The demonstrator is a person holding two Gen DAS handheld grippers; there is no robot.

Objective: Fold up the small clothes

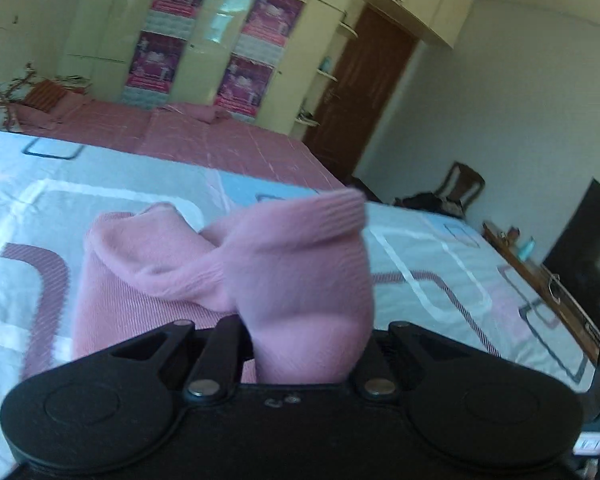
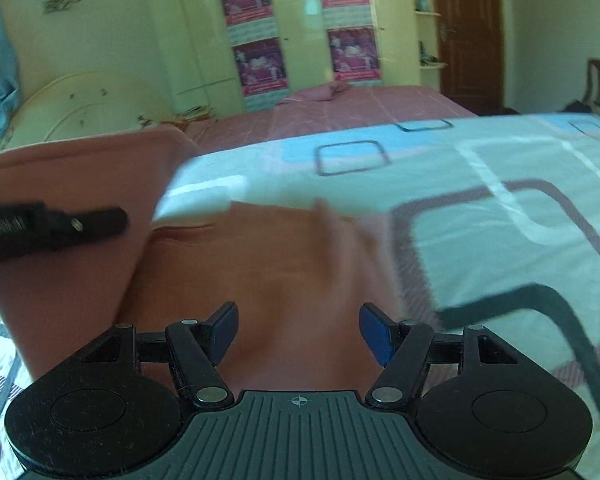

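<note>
apparently one pink garment [image 1: 284, 264], two grippers: left gripper [image 1: 300, 352], right gripper [image 2: 298, 332].

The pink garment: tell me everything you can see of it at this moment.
The pink garment is a soft, finely ribbed knit with a banded hem at its raised edge. It is bunched and lifted, pinched in the left gripper, with the rest draping down onto the patterned bedsheet. In the right wrist view it looks more salmon, spread in loose folds under the open right gripper, whose blue-padded fingers hover apart without clamping it. Motion blur hides finer detail.
</note>
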